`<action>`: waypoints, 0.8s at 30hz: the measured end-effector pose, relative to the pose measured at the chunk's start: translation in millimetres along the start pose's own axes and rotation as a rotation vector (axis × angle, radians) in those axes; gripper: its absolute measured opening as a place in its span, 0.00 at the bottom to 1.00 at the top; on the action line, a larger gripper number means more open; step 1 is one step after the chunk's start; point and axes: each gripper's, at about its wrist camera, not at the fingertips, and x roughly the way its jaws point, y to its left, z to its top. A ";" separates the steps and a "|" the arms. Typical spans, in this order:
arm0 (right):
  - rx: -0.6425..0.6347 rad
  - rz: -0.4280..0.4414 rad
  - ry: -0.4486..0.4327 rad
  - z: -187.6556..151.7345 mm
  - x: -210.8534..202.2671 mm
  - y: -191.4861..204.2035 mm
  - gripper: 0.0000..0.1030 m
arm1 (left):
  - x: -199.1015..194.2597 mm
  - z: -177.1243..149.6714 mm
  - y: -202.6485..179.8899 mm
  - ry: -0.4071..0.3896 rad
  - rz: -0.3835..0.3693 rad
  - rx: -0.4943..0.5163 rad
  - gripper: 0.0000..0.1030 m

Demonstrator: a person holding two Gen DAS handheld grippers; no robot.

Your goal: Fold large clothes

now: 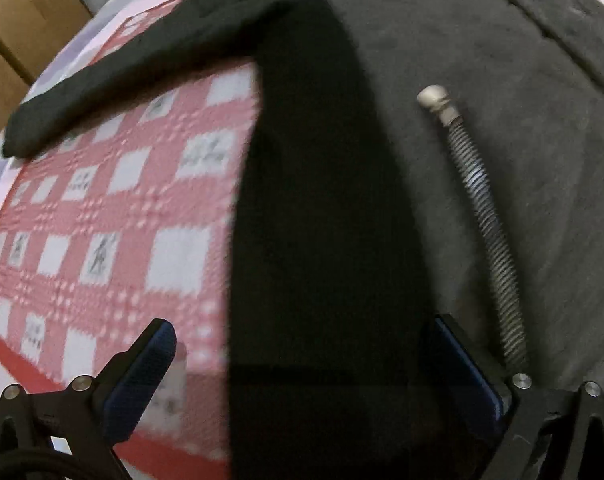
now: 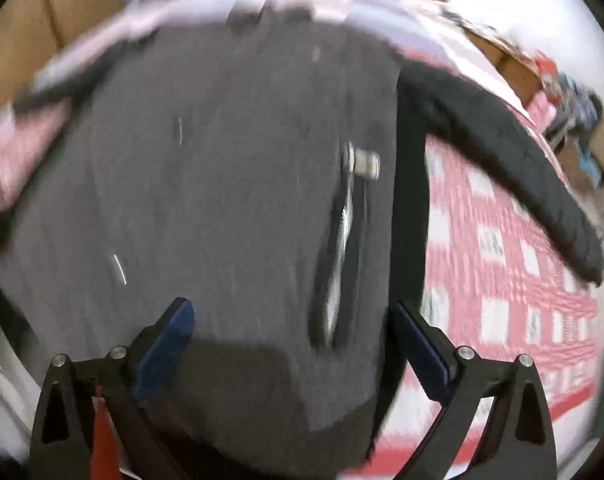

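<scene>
Matt grey cloth garment [image 1: 481, 60], ribbed metal hose [image 1: 481, 216]

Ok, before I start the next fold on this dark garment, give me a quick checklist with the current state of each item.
1. Left tongs open, holding nothing: ok.
2. Right tongs open, holding nothing: ok.
3. Garment lying spread on the checked bedcover: ok.
4. Garment free of stray items: not ok, a metal flexible hose lies on it.
5. Sleeve stretched out flat to the side over the bedcover: ok.
6. Right wrist view sharp enough to aim: not ok, it is motion-blurred.
</scene>
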 end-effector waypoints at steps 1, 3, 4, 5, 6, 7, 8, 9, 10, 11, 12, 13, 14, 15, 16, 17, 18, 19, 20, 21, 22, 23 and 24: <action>0.007 -0.025 0.013 -15.9 6.7 -13.7 0.97 | 4.0 -5.0 11.5 0.011 0.012 -0.023 1.00; 0.146 -0.011 0.032 -36.1 12.2 -50.1 0.98 | 7.7 -11.4 38.2 0.015 -0.064 -0.095 1.00; 0.218 -0.007 0.040 -42.6 14.5 -70.1 0.98 | 7.3 -12.3 43.1 0.020 -0.072 -0.105 1.00; 0.248 -0.017 0.043 -46.2 13.7 -83.4 0.98 | 6.6 -12.2 44.7 0.019 -0.061 -0.094 1.00; 0.237 -0.027 0.037 -46.5 10.9 -86.2 0.98 | 3.1 -10.3 43.1 0.009 -0.044 -0.066 1.00; 0.184 -0.056 0.023 -44.0 6.4 -81.9 0.98 | 1.1 -10.7 40.4 0.004 -0.030 -0.050 1.00; 0.143 -0.078 0.015 -41.4 5.2 -78.7 0.98 | -1.0 -10.4 37.6 0.003 -0.022 -0.038 1.00; 0.118 -0.095 0.010 -39.8 3.9 -75.8 0.97 | -3.6 -9.8 34.8 0.005 -0.015 -0.030 1.00; 0.125 -0.098 0.011 -38.6 3.7 -76.6 0.97 | -7.1 -8.7 31.9 0.005 -0.008 -0.026 1.00; 0.141 -0.100 0.017 -36.1 3.9 -77.0 0.97 | -11.1 -7.9 29.9 0.002 -0.010 -0.027 1.00; 0.162 -0.106 0.022 -36.0 3.5 -76.9 0.97 | -13.7 -7.0 29.2 -0.005 -0.018 -0.031 1.00; 0.177 -0.110 0.018 -36.6 0.2 -74.1 0.97 | -19.6 -7.2 27.1 -0.017 -0.026 -0.034 1.00; 0.190 -0.112 0.009 -36.2 -4.6 -70.7 0.97 | -24.6 -7.9 24.8 -0.029 -0.036 -0.036 1.00; 0.195 -0.105 -0.003 -34.9 -11.5 -65.6 0.97 | -30.8 -9.6 19.7 -0.037 -0.054 -0.034 1.00; 0.190 -0.085 -0.022 -34.3 -17.2 -57.6 0.97 | -32.5 -10.1 15.6 -0.036 -0.065 -0.029 1.00; 0.176 -0.068 -0.032 -32.0 -23.8 -52.4 0.97 | -36.0 -13.5 10.3 -0.032 -0.075 -0.015 1.00; 0.146 -0.044 -0.038 -31.8 -26.8 -41.0 0.97 | -36.7 -17.8 4.1 -0.025 -0.078 0.006 1.00; 0.099 -0.019 -0.042 -33.4 -28.1 -28.3 0.97 | -35.6 -22.3 0.2 -0.012 -0.075 0.022 1.00; 0.054 -0.016 -0.035 -36.6 -27.2 -17.5 0.97 | -33.7 -27.8 -1.4 0.006 -0.072 0.031 1.00; 0.006 -0.043 -0.014 -42.1 -22.8 -11.6 0.97 | -31.1 -32.5 0.6 0.018 -0.076 0.026 1.00; -0.007 -0.075 0.027 -52.4 -12.5 -15.1 0.97 | -29.2 -35.2 6.4 0.024 -0.089 0.004 1.00; 0.039 -0.046 0.052 -59.6 -7.2 -25.6 0.97 | -28.2 -34.8 11.3 0.028 -0.091 -0.013 1.00; 0.099 -0.033 0.079 -65.9 -3.6 -38.0 0.97 | -27.7 -33.0 16.5 0.033 -0.080 -0.025 1.00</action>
